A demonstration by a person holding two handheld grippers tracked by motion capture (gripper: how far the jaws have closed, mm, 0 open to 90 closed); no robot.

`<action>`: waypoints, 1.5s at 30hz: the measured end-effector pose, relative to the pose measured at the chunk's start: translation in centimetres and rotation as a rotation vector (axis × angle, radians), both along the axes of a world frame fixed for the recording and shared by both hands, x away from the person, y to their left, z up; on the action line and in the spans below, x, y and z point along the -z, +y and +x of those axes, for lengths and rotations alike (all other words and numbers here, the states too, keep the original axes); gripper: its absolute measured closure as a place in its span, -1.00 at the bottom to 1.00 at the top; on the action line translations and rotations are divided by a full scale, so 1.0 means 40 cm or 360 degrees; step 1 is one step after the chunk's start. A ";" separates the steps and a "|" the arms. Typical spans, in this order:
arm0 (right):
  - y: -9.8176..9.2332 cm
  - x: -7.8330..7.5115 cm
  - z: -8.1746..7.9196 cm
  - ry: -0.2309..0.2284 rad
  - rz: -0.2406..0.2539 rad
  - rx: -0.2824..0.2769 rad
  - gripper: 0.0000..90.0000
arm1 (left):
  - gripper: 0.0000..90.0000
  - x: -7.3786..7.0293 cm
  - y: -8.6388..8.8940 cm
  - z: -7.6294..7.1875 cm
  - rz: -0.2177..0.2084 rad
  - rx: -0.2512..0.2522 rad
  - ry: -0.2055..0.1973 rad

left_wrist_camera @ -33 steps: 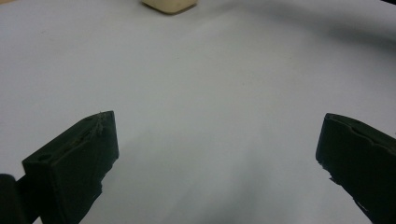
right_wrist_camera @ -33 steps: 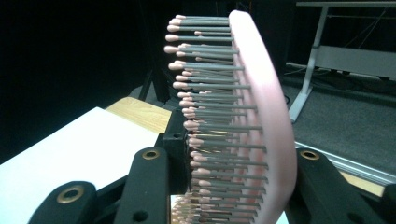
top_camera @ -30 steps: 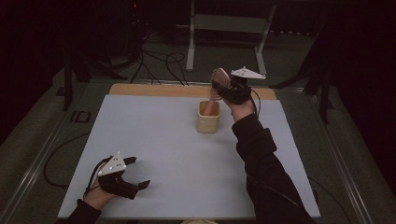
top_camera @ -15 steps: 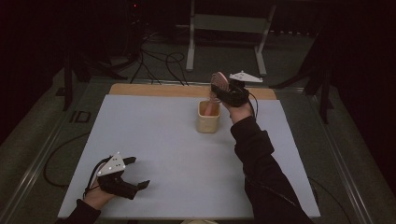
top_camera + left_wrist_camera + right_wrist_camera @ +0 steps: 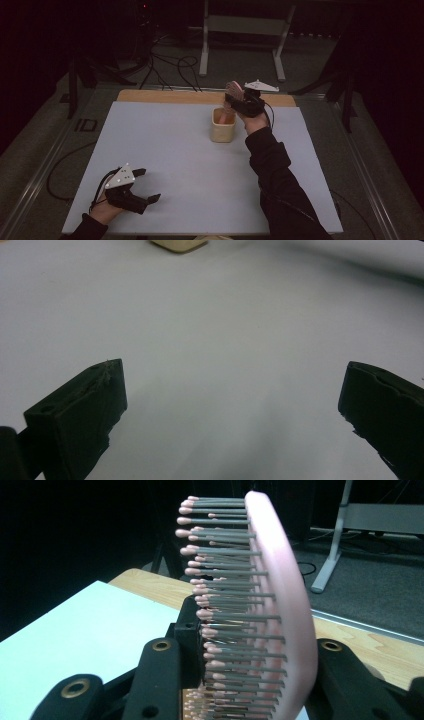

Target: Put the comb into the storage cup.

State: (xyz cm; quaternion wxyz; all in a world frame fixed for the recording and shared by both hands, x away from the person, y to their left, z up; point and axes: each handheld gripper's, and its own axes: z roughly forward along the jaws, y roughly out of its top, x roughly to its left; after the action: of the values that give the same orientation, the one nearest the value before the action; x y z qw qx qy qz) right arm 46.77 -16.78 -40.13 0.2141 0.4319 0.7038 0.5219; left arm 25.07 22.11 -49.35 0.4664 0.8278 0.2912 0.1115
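Pink hairbrush (image 5: 233, 91) clamped in rt gripper (image 5: 243, 102), handle down into beige cup (image 5: 223, 125) at table's 12 o'clock. Lt gripper (image 5: 141, 191) agape, idle at 7 o'clock. Risk: handle catching rim, tipping lightweight cup; off-centre clamp on bristles letting brush twist.

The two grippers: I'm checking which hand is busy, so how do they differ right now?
The right gripper is shut on a pink hairbrush; the left gripper is open with nothing between its jaws. The right gripper is raised over the cream cup at the table's far side; the left gripper sits low over the near left of the white table. Both are black, hand-held, with grey plates.
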 end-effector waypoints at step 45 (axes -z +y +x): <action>-0.056 0.035 0.021 0.0111 -0.0029 0.0005 -0.78 | -1.00 0.002 -0.005 0.000 0.0002 0.0022 0.0000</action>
State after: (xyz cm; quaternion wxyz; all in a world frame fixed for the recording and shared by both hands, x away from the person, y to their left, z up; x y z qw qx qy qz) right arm 47.60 -19.03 -41.53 0.1943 0.4489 0.7149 0.4997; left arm 25.07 21.93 -49.41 0.4668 0.8300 0.2853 0.1086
